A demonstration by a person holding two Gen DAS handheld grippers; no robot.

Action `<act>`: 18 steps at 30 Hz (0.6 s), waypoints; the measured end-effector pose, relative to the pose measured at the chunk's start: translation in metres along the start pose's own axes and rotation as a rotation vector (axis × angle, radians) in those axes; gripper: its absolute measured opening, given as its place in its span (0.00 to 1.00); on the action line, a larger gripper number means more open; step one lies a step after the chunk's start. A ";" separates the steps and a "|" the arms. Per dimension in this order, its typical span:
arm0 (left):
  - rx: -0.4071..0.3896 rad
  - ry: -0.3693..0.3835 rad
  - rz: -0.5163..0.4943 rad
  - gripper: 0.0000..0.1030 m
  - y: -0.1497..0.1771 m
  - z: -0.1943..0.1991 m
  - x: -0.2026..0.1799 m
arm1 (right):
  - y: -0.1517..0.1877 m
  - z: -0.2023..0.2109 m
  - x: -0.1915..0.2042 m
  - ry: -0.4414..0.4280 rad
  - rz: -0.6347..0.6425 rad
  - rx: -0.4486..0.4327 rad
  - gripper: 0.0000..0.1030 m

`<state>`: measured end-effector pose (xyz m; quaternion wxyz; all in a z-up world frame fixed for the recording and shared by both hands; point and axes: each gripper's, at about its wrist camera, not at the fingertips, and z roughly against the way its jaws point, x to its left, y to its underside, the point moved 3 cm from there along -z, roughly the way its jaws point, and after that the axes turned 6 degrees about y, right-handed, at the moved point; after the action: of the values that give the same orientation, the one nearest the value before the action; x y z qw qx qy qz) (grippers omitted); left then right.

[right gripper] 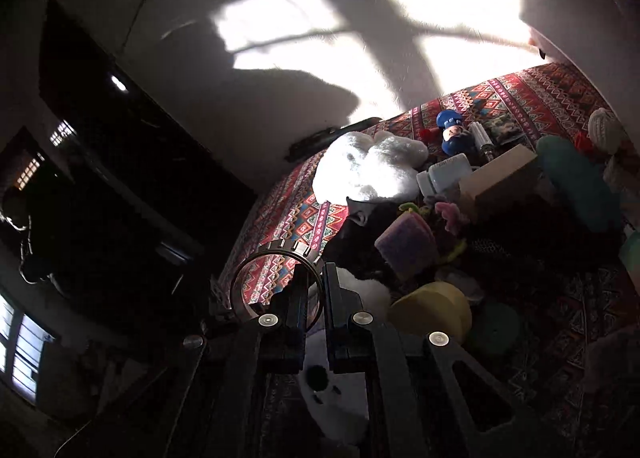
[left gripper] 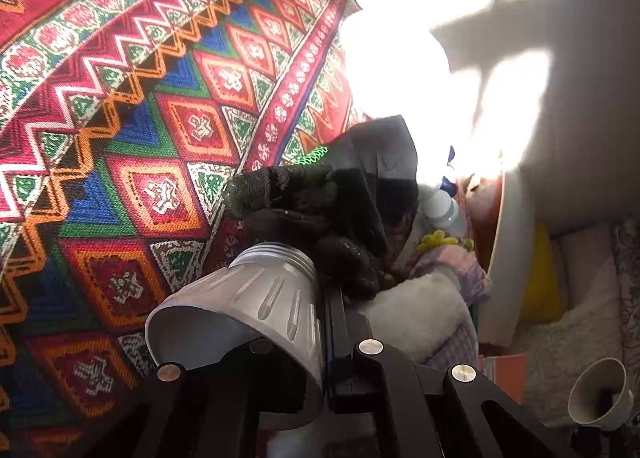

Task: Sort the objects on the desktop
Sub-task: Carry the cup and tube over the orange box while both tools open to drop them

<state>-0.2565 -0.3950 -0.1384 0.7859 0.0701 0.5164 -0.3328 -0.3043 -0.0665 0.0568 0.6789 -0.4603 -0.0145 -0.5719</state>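
Observation:
In the left wrist view my left gripper (left gripper: 325, 310) is shut on the wall of a grey ribbed plastic cone (left gripper: 248, 298), held above the patterned tablecloth (left gripper: 140, 118). One finger is hidden inside the cone. A black cloth (left gripper: 352, 198) bunches just beyond the fingertips. In the right wrist view my right gripper (right gripper: 314, 276) is shut on the side of a dark metal ring (right gripper: 256, 262), which is lifted off the table. The pile lies below and to its right: a white plush (right gripper: 368, 166), a blue toy figure (right gripper: 452, 134), a white bottle (right gripper: 440, 178) and a purple block (right gripper: 408, 246).
A cardboard box (right gripper: 500, 178), a teal object (right gripper: 576, 178), a yellow round thing (right gripper: 432, 314) and a black-and-white plush (right gripper: 332, 390) crowd the table. A beige cone (left gripper: 596, 394) shows at lower right in the left wrist view. A sunlit wall stands behind the table.

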 end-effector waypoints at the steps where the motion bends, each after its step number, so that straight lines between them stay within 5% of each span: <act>1: -0.031 0.005 -0.009 0.01 0.002 0.014 -0.005 | -0.001 0.018 -0.009 0.017 -0.012 -0.032 0.07; 5: -0.158 0.063 -0.136 0.01 0.029 0.081 -0.054 | -0.016 0.099 -0.034 0.073 -0.023 -0.204 0.07; 8: -0.170 0.137 -0.222 0.01 0.072 0.099 -0.104 | -0.027 0.158 -0.062 0.162 -0.094 -0.369 0.07; 12: -0.037 0.236 -0.327 0.01 0.142 0.057 -0.173 | -0.024 0.226 -0.110 0.384 -0.238 -0.554 0.07; 18: 0.211 0.340 -0.473 0.01 0.235 -0.029 -0.285 | -0.001 0.293 -0.186 0.506 -0.422 -0.648 0.07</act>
<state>-0.2089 -0.0729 0.0384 0.5773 0.0838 0.6050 -0.5420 -0.2206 0.2635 0.1241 0.3509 -0.4815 0.2380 -0.7670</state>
